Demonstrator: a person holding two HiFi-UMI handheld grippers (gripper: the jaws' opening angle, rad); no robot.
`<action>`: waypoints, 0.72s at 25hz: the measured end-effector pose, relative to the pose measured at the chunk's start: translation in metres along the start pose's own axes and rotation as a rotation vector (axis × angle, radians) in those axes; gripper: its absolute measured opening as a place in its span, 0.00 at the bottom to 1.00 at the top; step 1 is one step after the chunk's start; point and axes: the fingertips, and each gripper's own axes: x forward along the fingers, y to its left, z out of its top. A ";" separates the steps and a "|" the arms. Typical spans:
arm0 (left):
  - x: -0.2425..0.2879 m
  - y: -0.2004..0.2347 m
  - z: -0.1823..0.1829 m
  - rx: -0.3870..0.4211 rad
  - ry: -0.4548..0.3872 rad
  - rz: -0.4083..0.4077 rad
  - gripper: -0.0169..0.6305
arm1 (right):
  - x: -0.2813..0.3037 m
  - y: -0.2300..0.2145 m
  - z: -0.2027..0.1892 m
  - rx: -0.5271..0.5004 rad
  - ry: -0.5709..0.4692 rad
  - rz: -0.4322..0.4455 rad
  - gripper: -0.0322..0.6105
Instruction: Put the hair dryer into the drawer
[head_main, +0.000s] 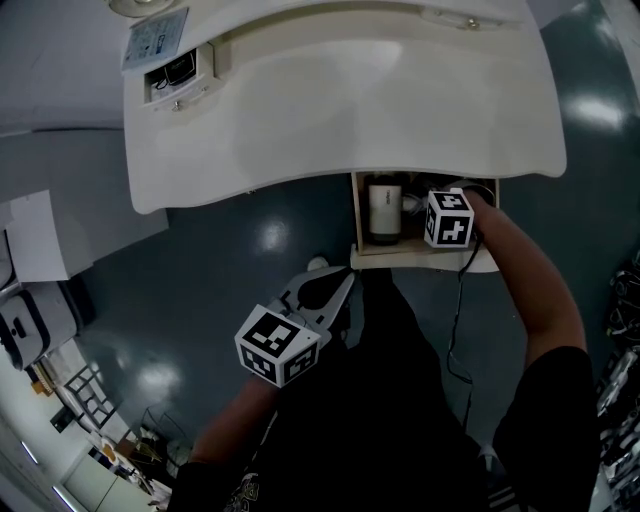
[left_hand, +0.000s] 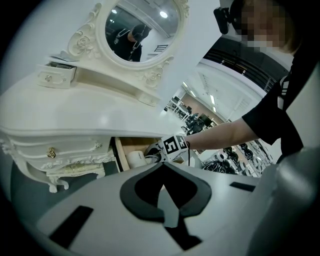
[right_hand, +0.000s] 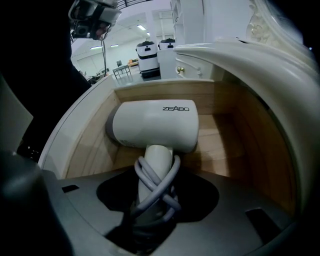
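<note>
A: Item one?

B: Hair dryer (right_hand: 155, 125), white. Inside the open wooden drawer (right_hand: 235, 130), under the top of the white dressing table (head_main: 340, 100).

A: Lie of the barrel?

B: Long axis level. Crosswise in the right gripper view, alongside the far wooden wall, with grey end to the left and plain white end to the right. In the head view, running from the drawer front back toward the table.

A: Handle?

B: Handle (right_hand: 157, 160) square to the barrel, pointing out and up at the right gripper. Wound about with grey cord (right_hand: 167, 185) in crossed loops.

A: Right gripper?

B: Right gripper (right_hand: 150, 220) reaching steeply down into the drawer. Pinching the handle over the cord, with jaws set wide.

A: Left gripper?

B: Left gripper (head_main: 345, 283) held out in front of the table, well apart from the drawer. Pressed together at the tips, with nothing between.

A: Anything further?

B: Oval mirror (left_hand: 142, 25) in a carved frame, upright on the table top.
</note>
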 end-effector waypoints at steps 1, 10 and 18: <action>-0.001 0.001 -0.001 0.002 0.001 -0.002 0.03 | 0.000 -0.001 0.000 -0.001 -0.001 -0.013 0.37; -0.008 -0.003 -0.002 0.076 0.026 -0.069 0.03 | -0.032 0.000 -0.001 0.071 -0.004 -0.133 0.41; -0.035 -0.024 0.013 0.192 0.010 -0.162 0.03 | -0.133 0.009 0.025 0.310 -0.155 -0.403 0.41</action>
